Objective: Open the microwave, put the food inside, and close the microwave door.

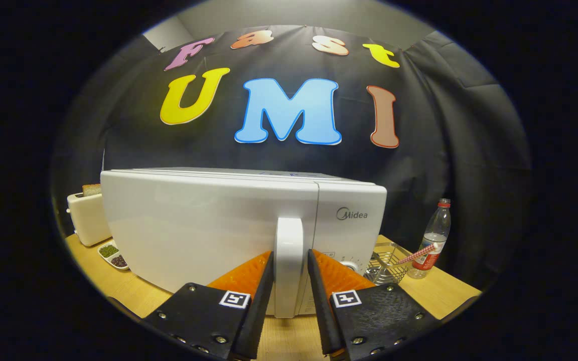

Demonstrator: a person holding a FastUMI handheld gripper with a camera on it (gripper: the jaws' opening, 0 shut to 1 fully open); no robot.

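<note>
A white microwave (193, 225) stands on the wooden table (442, 296), facing me, its door looking closed. The white vertical door handle (289, 233) sits between the door and the control panel (351, 225). My gripper (290, 258) straddles the lower half of this handle. One finger lies against each side of it, so the gripper is shut on the handle. The handle's lower end runs down between the fingers.
Left of the microwave stands a cream toaster (86, 218) with a bread slice (92, 189) in it. In front of it lies a small dish of beans (113, 254). To the right are a wire basket (387, 265) and a water bottle (435, 235).
</note>
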